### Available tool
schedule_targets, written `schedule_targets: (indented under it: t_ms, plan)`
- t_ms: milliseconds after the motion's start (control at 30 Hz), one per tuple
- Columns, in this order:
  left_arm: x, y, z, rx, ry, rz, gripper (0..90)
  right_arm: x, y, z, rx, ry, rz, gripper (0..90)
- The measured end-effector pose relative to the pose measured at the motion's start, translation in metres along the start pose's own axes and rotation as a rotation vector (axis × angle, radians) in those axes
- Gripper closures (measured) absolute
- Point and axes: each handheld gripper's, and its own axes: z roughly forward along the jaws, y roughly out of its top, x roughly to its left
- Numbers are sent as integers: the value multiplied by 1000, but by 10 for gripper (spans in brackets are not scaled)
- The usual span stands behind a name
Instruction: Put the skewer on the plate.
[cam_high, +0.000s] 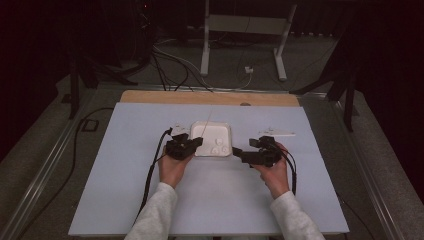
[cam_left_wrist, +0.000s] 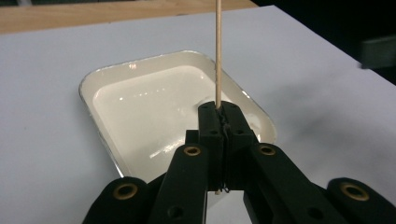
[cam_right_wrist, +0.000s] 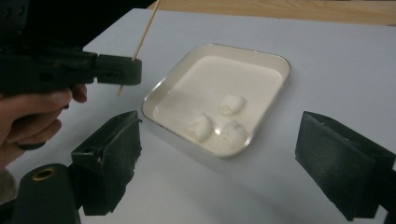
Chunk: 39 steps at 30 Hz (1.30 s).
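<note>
Left tongs (cam_high: 196, 142) sit at the left rim of the white tray (cam_high: 200, 149), clenched on a thin wooden skewer (cam_left_wrist: 217, 51); in the left gripper view the stick rises straight from between the pressed jaws, long axis upright and running off the top edge, its upper end cut off; a short stub pokes out below the jaws.

Tray lies mid-surface on the pale sheet (cam_high: 150, 200), between the two hands; three marshmallows (cam_right_wrist: 219, 121) cluster in its near-right part, two side by side, one just behind, whether touching is hard to tell.

Right tongs (cam_right_wrist: 219, 163) are released, jaws standing wide, nothing between the pads; in the right gripper view the marshmallows lie straight ahead of the gap, just past the tray's near rim; this hand is the nearer to them, the skewer standing well to the left of the pieces.

Likely next: right tongs take a marshmallow and bring it to the skewer.

Some small white pieces lie on the surface behind both hands, too dim to identify; room beyond is dark.
</note>
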Motion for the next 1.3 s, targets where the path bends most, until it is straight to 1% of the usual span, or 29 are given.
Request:
schedule_targets:
  t_ms: [100, 233, 300, 333, 367, 400, 533, 700, 767, 867, 1000, 1200, 1300]
  plan:
    - [3, -1, 4, 9, 7, -16, 900, -4, -6, -10, -3, -10, -2, 145]
    - [5, -3, 9, 21, 15, -24, 900, -10, -14, -22, -6, -27, -4, 141]
    - [6, -5, 12, 29, 21, -28, 899, -13, -18, -27, -16, -25, 9, 143]
    - [6, -5, 14, 31, 24, -39, 899, -15, -20, -29, -20, -24, 16, 144]
    - [6, -6, 15, 33, 23, -43, 899, -16, -22, -30, -12, -25, 17, 143]
    - [6, -6, 17, 36, 26, -44, 899, -18, -23, -31, -4, -28, 15, 143]
    - [8, -8, 22, 48, 39, -62, 898, -21, -26, -34, -9, -24, 26, 144]
    - [9, -13, 28, 72, 55, -77, 895, -21, -25, -36, -27, -17, 31, 146]
    - [9, -15, 30, 73, 59, -86, 894, -20, -24, -37, -28, -16, 31, 148]
    - [12, -17, 33, 90, 75, -102, 894, -20, -25, -36, -27, -15, 29, 149]
    - [14, -19, 36, 96, 84, -129, 892, -20, -25, -37, -30, -14, 27, 150]
    - [16, -23, 38, 104, 97, -149, 883, -21, -25, -38, -32, -15, 28, 152]
    - [19, -25, 39, 104, 100, -172, 883, -20, -24, -38, -33, -13, 24, 152]
